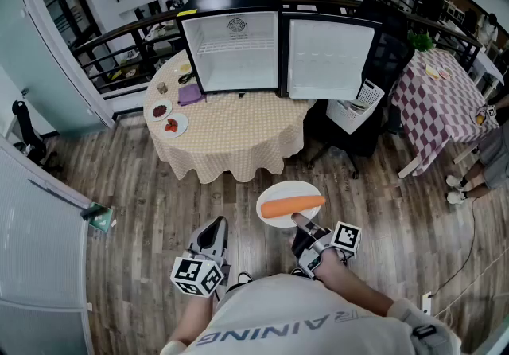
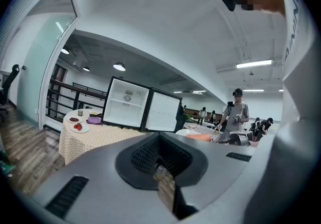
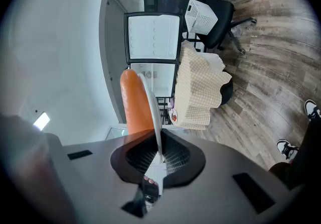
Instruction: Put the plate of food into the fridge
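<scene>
A white plate (image 1: 289, 189) bears a long orange carrot (image 1: 293, 206); I hold it level over the wooden floor, with my right gripper (image 1: 301, 222) shut on its near rim. In the right gripper view the plate (image 3: 150, 110) is edge-on between the jaws, the carrot (image 3: 134, 101) on its left. The open white fridge (image 1: 237, 51) stands on a round table (image 1: 231, 138) ahead, its door (image 1: 330, 59) swung right. My left gripper (image 1: 215, 226) hangs low at my left, shut and holding nothing. From the left gripper (image 2: 163, 168) view the fridge (image 2: 125, 103) is far off.
Two small plates of red food (image 1: 169, 122) and a purple cloth (image 1: 191, 93) lie at the table's left edge. A black office chair (image 1: 350, 118) stands right of the table, a purple-checked table (image 1: 445, 99) farther right. A person's legs (image 1: 477, 166) stand at the right edge.
</scene>
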{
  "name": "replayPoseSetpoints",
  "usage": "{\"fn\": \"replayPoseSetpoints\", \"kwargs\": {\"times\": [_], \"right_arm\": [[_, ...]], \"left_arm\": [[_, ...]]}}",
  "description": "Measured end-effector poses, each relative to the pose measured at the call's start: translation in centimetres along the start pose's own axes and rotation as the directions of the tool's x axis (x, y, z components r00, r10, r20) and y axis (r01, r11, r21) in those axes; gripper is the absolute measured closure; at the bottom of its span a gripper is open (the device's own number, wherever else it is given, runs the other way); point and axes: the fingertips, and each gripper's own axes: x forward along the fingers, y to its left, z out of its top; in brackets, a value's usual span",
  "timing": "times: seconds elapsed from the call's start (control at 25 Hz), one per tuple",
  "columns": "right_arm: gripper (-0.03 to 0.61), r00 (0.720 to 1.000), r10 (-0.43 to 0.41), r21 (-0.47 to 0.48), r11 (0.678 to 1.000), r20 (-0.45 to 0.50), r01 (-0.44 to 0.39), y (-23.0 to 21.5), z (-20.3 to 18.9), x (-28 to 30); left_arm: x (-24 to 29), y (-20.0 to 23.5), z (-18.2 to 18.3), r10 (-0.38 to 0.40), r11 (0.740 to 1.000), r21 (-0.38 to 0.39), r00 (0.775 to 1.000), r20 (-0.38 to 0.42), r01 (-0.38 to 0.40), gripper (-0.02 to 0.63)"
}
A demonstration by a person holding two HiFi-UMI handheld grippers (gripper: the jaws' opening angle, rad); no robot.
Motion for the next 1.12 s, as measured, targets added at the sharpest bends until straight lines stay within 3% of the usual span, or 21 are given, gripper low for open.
{"fn": "replayPoseSetpoints", "kwargs": {"times": [0.8,1.12], "right_arm": [[0.543,1.000,0.005,-0.019,1.000,0.020,-0.005,-0.5,-1.8,0.0],[0.543,0.999,-0.005,-0.003,1.000,0.040,0.005,-1.1,-4.0,1.7]], "left_arm": [[-1.3,1.0,-1.8,-0.002,1.000,-0.020,1.000,-0.026,0.002,0.604],[-3.0,3.7,-2.3,0.003,0.999,-0.042,1.000,-0.029,-0.004,0.604]]}}
